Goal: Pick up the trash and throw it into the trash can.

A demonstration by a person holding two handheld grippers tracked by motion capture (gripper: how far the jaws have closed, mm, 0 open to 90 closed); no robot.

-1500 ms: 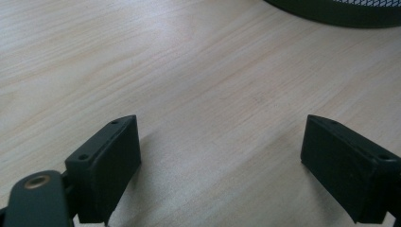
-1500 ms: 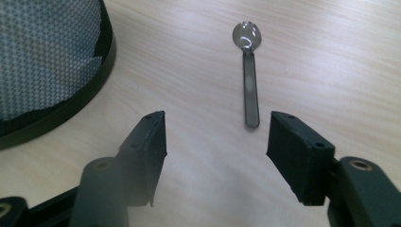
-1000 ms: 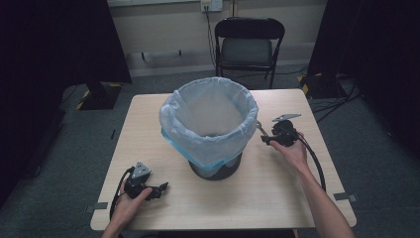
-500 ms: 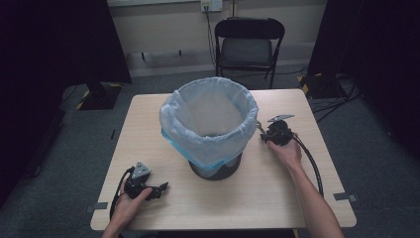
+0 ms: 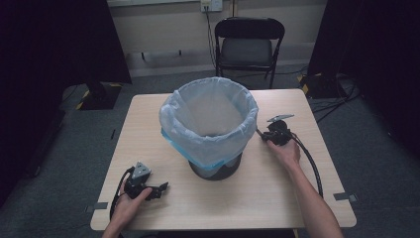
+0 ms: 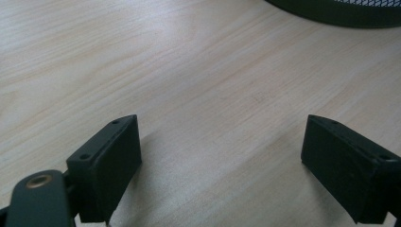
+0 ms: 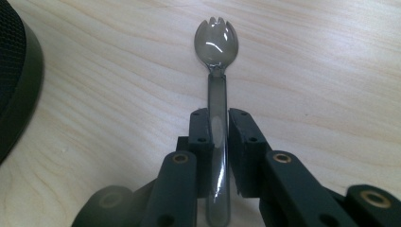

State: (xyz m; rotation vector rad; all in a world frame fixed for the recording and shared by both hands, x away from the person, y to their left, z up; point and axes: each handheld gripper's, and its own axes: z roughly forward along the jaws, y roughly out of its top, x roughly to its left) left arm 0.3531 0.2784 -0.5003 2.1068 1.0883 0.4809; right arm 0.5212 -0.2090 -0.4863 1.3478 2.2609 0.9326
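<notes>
Spork (image 7: 217,71) clamped by handle in right claw (image 7: 219,127), jaws just closed on it; held low over surface (image 5: 277,198) beside lined bin (image 5: 210,124), likely for disposal. Left claw (image 6: 222,156) apart, idle on surface, kept clear.

Worktop (image 5: 277,208): light wood-grain, square, sits on grey carpet. Dark mesh bin (image 5: 215,168) stands roughly centre, lined with a pale blue bag (image 5: 208,129) folded over the rim. Clear plastic spork (image 7: 216,52) lies flat on the wood to the bin's right, just beside its base, bowl end pointing away in the right gripper view. Grey tape marks (image 5: 344,196) on the near left and right edges.
</notes>
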